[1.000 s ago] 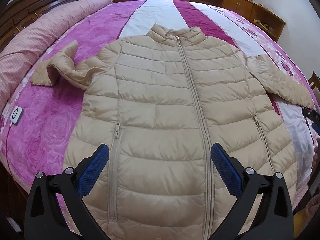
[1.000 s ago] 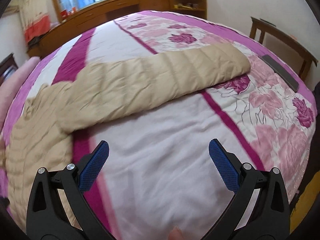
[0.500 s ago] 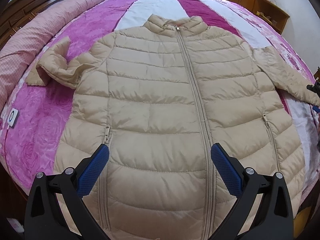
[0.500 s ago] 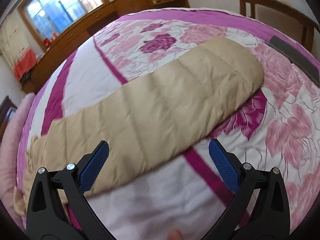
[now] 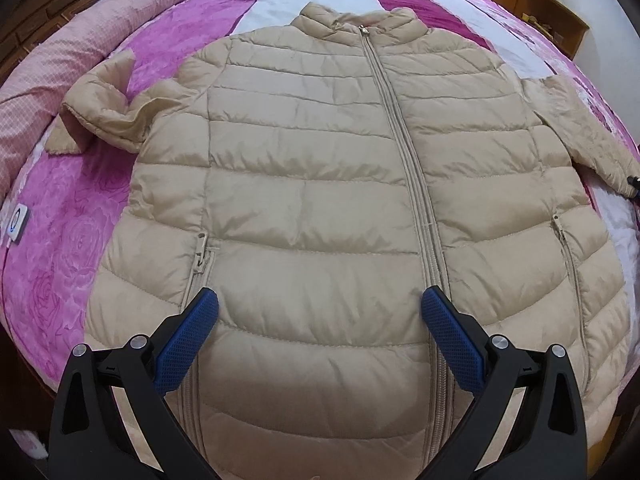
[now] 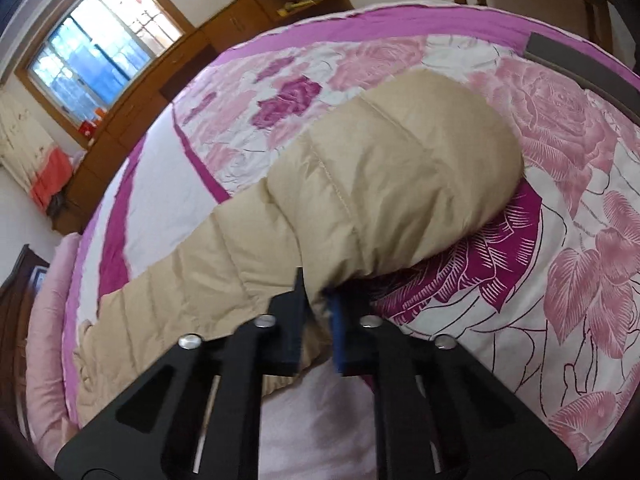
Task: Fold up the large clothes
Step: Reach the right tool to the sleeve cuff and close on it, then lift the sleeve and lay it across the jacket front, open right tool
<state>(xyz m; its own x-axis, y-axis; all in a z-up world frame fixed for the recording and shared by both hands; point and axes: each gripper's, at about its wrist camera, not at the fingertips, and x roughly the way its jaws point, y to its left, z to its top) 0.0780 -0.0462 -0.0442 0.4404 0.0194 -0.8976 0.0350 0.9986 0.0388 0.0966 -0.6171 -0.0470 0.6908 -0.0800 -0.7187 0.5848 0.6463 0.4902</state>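
Spread across the pink-and-magenta floral quilted bed (image 5: 60, 248), I see the beige zipped puffer jacket (image 5: 312, 200) lying flat, my left tool (image 5: 318, 316) gaping wide above its hem, my right tool (image 6: 318, 300) pinched onto its beige padded sleeve (image 6: 380, 184).

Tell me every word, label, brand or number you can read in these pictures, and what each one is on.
No text can be read in either view.
White tag at the bed's left edge: a blue ring symbol only, no letters legible.
Beige puffer jacket: no visible brand or label.
Zipper pull at the collar: too small to read.
Items on the wooden shelf: too blurred to read.
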